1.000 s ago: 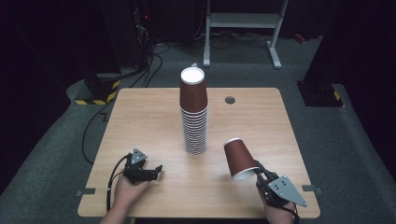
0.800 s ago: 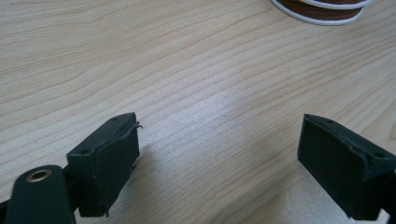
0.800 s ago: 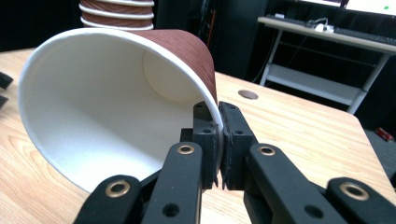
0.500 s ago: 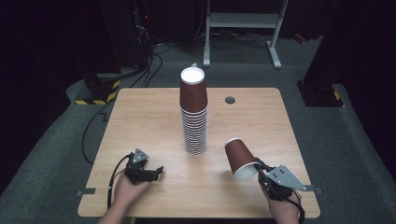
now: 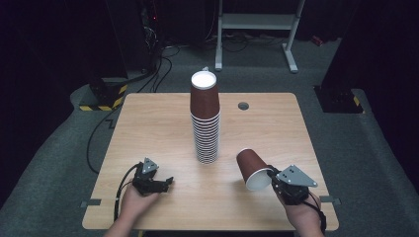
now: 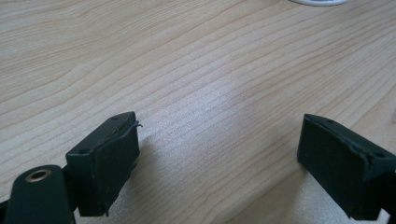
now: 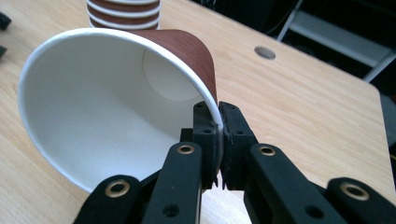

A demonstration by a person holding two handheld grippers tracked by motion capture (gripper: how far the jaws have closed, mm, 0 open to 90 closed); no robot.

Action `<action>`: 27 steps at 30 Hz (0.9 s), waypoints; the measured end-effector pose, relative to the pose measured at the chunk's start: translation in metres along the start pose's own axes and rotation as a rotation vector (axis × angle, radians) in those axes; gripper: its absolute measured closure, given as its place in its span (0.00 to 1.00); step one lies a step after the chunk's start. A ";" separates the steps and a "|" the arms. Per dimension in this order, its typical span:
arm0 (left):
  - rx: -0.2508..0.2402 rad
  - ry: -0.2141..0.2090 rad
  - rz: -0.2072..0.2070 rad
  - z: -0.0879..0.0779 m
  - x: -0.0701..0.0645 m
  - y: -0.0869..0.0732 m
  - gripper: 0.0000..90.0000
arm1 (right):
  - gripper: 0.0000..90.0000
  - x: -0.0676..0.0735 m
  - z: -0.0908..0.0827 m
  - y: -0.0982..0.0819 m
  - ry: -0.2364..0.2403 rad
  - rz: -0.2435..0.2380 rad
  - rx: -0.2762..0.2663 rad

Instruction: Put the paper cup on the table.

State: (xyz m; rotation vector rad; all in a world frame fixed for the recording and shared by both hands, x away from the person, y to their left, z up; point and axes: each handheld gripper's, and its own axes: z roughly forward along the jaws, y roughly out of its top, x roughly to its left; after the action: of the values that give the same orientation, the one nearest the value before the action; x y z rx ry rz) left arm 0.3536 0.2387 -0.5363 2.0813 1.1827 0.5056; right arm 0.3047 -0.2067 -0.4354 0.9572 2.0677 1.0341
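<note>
High view first: a tall stack of cups (image 5: 205, 118) stands upside down in the middle of the desk (image 5: 148, 128). At lower right of the frame, the right tongs (image 5: 271, 178) hold a single cup (image 5: 252, 167) by its rim, tilted with its white mouth facing the person. It sits to the lower right of the stack, apart from it. The left tongs (image 5: 168, 181) rest at lower left on the desk with nothing in them.

Left gripper view: jaws stand wide apart over bare wood, and a sliver of white cup rim (image 6: 319, 2) peeks in at the top edge.

Right gripper view: jaws are pinched tight on the cup's rim (image 7: 215, 122), one inside, one outside. The stack's bottom rims (image 7: 123, 11) sit at the upper left.

My read: one cup is off the pile or headed for it, can't say which. Either way it's mid-transfer, with plenty of cups in that stack.
</note>
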 end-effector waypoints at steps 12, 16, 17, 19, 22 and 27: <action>-0.002 -0.003 0.008 0.000 0.000 -0.001 0.15 | 0.95 -0.021 0.006 0.019 0.047 -0.002 0.215; -0.003 -0.003 0.007 -0.001 -0.001 -0.001 0.15 | 0.95 -0.027 0.008 0.026 0.058 -0.010 0.276; -0.004 -0.002 0.008 -0.001 -0.001 -0.001 0.15 | 0.95 -0.028 0.008 0.028 0.056 -0.017 0.296; -0.004 -0.002 0.007 -0.001 -0.001 -0.001 0.15 | 0.95 -0.031 0.009 0.031 0.059 -0.019 0.318; -0.005 -0.002 0.005 -0.001 -0.001 -0.001 0.15 | 0.95 -0.036 0.010 0.036 0.079 0.004 0.375; -0.005 -0.003 0.005 -0.001 -0.001 -0.001 0.15 | 0.95 -0.046 0.011 0.045 0.113 0.041 0.463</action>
State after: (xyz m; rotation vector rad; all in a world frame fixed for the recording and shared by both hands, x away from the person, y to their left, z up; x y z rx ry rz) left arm 0.3521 0.2385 -0.5367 2.0809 1.1735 0.5077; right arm 0.3525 -0.2204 -0.3935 1.1897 2.4496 0.6477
